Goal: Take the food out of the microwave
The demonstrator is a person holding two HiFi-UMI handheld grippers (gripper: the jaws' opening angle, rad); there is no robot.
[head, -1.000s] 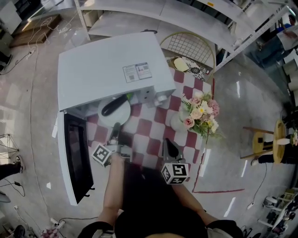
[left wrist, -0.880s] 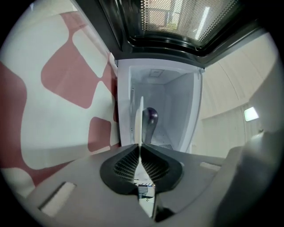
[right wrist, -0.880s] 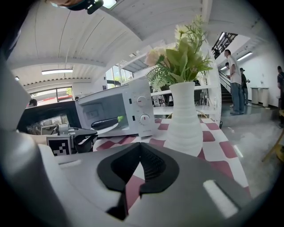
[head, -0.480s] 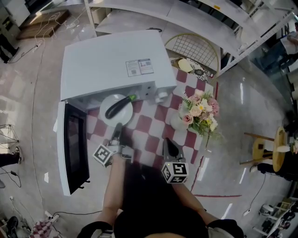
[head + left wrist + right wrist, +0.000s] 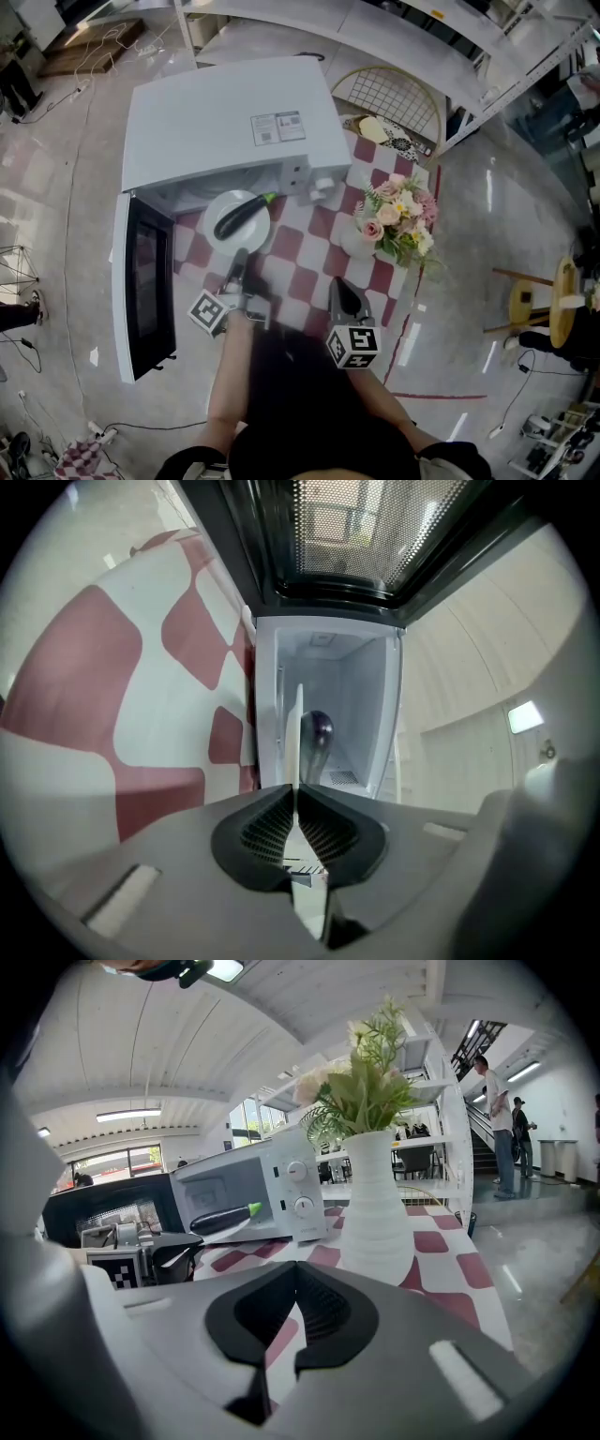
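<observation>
A white plate point(image 5: 228, 236) carries a dark purple eggplant point(image 5: 240, 216) with a green stem, just in front of the open white microwave point(image 5: 225, 122). My left gripper point(image 5: 236, 263) is shut on the plate's near rim. In the left gripper view the plate point(image 5: 298, 726) runs edge-on between the pads, with the eggplant point(image 5: 316, 739) beyond it and the microwave cavity point(image 5: 361, 691) behind. My right gripper point(image 5: 339, 292) hovers over the checkered cloth to the right, shut and holding nothing. The right gripper view shows the eggplant point(image 5: 220, 1220) beside the microwave's front point(image 5: 281, 1190).
The microwave door point(image 5: 141, 281) hangs open on the left. A white vase of flowers point(image 5: 394, 220) stands on the red-and-white checkered cloth point(image 5: 300, 258) to the right of the microwave. A wire chair point(image 5: 384, 98) is behind the table.
The plate with the eggplant has come further out of the microwave, towards me, with the left gripper still on its rim. The right gripper has stayed put.
</observation>
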